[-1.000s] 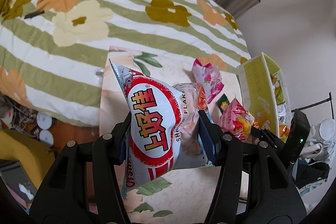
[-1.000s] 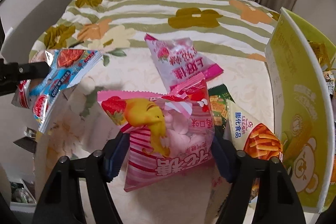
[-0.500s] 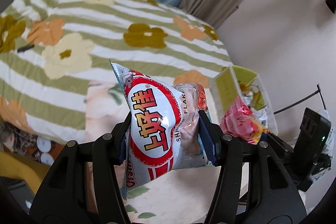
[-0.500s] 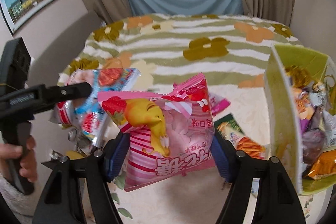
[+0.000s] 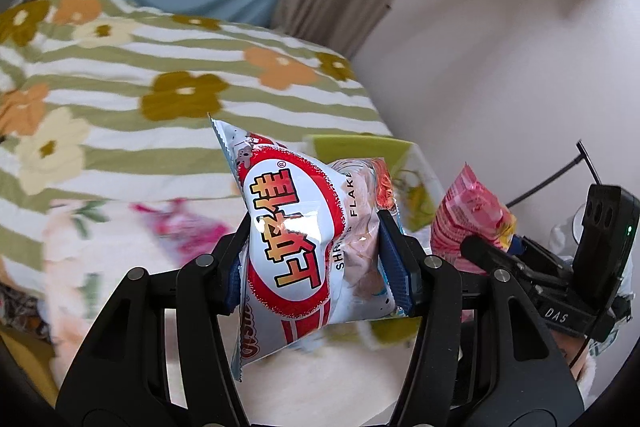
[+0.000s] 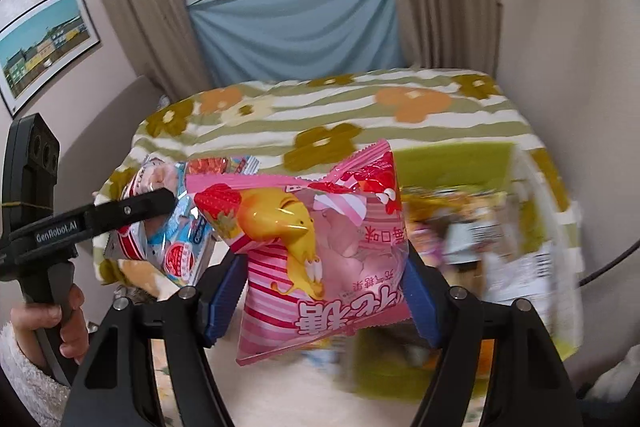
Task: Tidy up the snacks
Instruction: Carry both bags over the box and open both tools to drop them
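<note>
Two bags ride pinched at once: my left claw (image 5: pixel 312 259) grips the shrimp flakes bag (image 5: pixel 304 239), my right claw (image 6: pixel 326 291) the pink marshmallow bag (image 6: pixel 320 259), above the green snack box (image 6: pixel 532 227) ahead-right. Puffy foil could slip, or drop outside that box.

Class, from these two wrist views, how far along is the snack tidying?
Done: the green cardboard box already holds several packets. In hand: the left hand-held gripper is shut on a white and red shrimp-flake bag; the right hand-held gripper is shut on a pink marshmallow bag. Left: both bags still need boxing; the blur hides any others.
</note>
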`<state>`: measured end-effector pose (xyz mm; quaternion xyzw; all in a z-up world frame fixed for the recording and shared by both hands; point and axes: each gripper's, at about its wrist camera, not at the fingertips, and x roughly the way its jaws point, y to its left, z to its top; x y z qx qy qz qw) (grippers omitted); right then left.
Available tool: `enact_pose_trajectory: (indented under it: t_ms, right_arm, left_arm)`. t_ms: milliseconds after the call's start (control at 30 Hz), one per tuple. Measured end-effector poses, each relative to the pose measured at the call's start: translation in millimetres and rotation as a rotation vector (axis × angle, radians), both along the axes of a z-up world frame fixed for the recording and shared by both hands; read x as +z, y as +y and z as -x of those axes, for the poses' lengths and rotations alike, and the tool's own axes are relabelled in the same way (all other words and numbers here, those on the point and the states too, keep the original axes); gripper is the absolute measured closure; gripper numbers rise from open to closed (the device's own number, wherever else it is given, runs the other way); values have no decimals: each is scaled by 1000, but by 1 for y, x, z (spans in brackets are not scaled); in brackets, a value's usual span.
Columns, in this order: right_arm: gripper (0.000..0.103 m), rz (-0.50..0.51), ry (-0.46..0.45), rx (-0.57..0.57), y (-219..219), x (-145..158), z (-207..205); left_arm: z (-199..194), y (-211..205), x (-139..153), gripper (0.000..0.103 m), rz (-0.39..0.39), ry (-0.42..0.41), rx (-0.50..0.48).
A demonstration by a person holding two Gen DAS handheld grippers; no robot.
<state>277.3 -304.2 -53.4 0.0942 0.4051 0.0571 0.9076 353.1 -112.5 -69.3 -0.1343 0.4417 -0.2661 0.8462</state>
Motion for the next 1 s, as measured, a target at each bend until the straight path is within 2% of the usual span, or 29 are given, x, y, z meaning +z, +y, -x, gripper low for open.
enact_pose_trajectory:
  t_ms: [233,467,533,567,600,667,800,1000]
  right_arm:
    - [35,-1,2,-55,-91,2,4]
    - [35,-12,21,-68,-142,-6,4]
    - [35,-18,26,-68,-151,-9,2]
    - [35,-21,29,-66,-155,-10,1]
    - [35,-23,31,-64,-156,-11,1]
    - [35,-31,35,-57,-159,-15,-1]
    - [35,-37,42,-41,-165,-19,-3]
    - [34,-51,52,-7,-161,-28,-16]
  left_arm:
    - [-5,-126,-25,50,-2,33,-79]
    - [-6,-195,-58,50,-51,70,-99]
    - [-7,-199,-66,48,-72,77,-83]
    - [-8,-200,-69,40,-89,83,-79]
    - [-8,-203,-73,24,-126,95,-71]
    - [-5,-204,-78,7,-178,92,-52]
    - [3,-189,-77,7,-223,65,-11]
    - [18,-168,-66,7,-249,38,34]
